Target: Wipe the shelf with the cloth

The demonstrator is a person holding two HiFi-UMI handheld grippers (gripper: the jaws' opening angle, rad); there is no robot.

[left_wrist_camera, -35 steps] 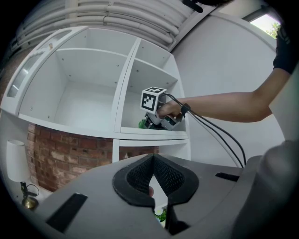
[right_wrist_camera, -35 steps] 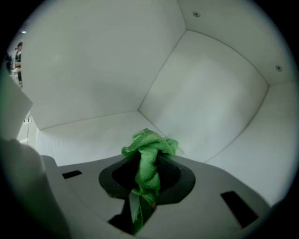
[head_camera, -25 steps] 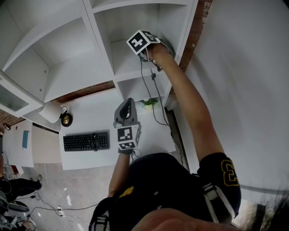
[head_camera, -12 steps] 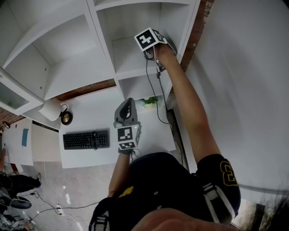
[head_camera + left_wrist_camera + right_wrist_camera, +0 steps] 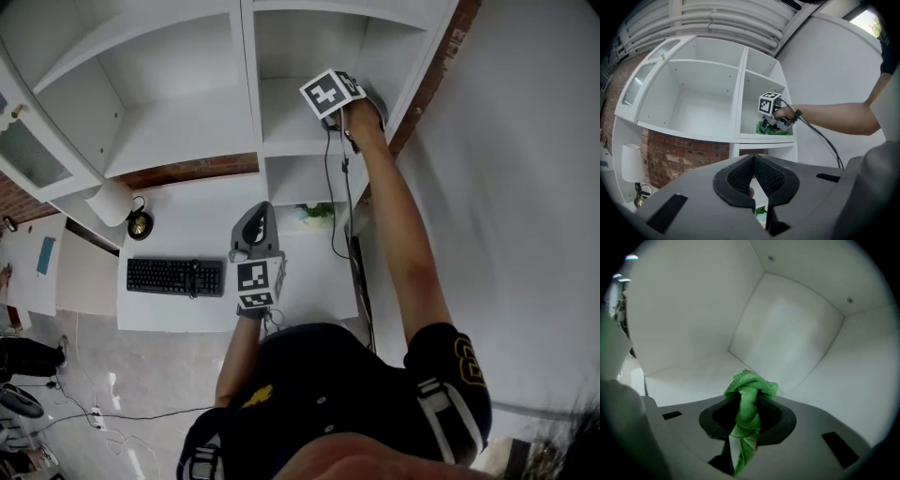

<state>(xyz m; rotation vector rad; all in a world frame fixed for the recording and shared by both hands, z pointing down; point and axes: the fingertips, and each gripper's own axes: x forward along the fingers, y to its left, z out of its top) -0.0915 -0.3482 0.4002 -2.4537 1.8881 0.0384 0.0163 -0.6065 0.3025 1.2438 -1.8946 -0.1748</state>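
With the right gripper (image 5: pixel 775 123) clamped on the cloth (image 5: pixel 748 392) inside the shelf's (image 5: pixel 689 376) right bay, it should press flat and sweep into corners, while the left gripper (image 5: pixel 757 187) hangs closed, empty.

I find bare shelf (image 5: pixel 693 376) ahead of my right gripper (image 5: pixel 747 425); the back wall (image 5: pixel 787 333) and both side walls (image 5: pixel 684 310) close it in.
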